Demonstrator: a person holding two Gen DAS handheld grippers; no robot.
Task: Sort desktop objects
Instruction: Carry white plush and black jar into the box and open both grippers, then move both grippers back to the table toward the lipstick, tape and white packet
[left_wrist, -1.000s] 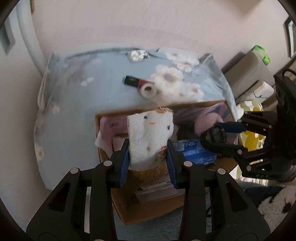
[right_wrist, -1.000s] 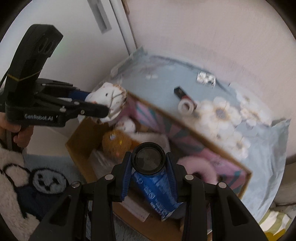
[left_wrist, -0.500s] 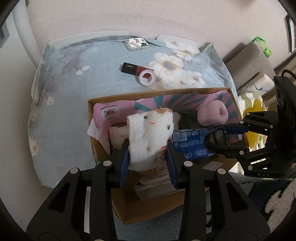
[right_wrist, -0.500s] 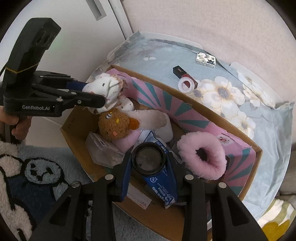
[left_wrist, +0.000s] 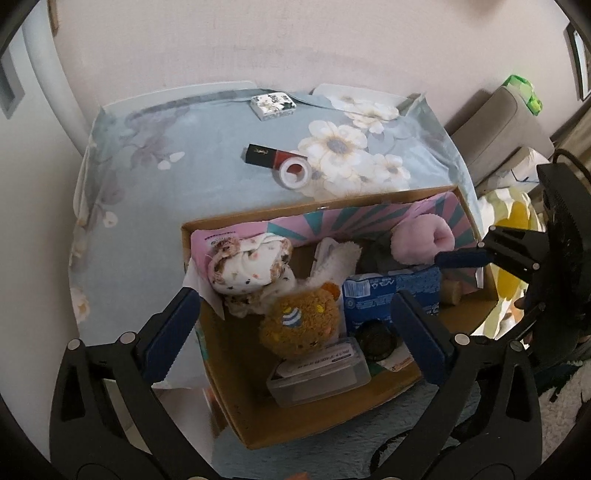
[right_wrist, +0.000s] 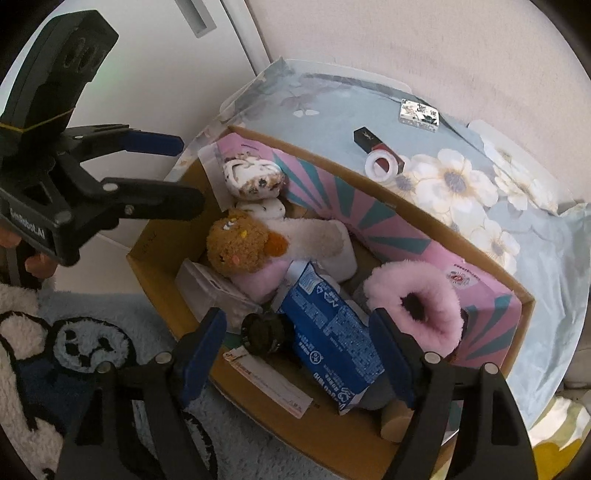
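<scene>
My left gripper (left_wrist: 295, 325) hangs over the cardboard box (left_wrist: 314, 208), its jaws opening wide with nothing between the pads. The white patterned cloth bundle (left_wrist: 251, 266) lies in the box's back left corner, above a brown plush (left_wrist: 299, 321). My right gripper (right_wrist: 299, 343) is over the box's near side, jaws opening. A black round object (right_wrist: 264, 334) lies loose below them beside a blue packet (right_wrist: 328, 339). The left gripper (right_wrist: 181, 173) also shows in the right wrist view, over the box's left end.
A pink fluffy ring (right_wrist: 417, 306), a clear plastic case (left_wrist: 317, 373) and a white plush piece (right_wrist: 317, 236) also fill the box. Behind it, the flowered cloth holds a lipstick box (left_wrist: 262, 153), a tape roll (left_wrist: 293, 173) and a small patterned box (left_wrist: 273, 105). A panda rug (right_wrist: 74, 347) lies below.
Both grippers have opened. The cloth bundle left my left jaws and lies in the box. The black round object left my right jaws and rests beside the blue packet.
</scene>
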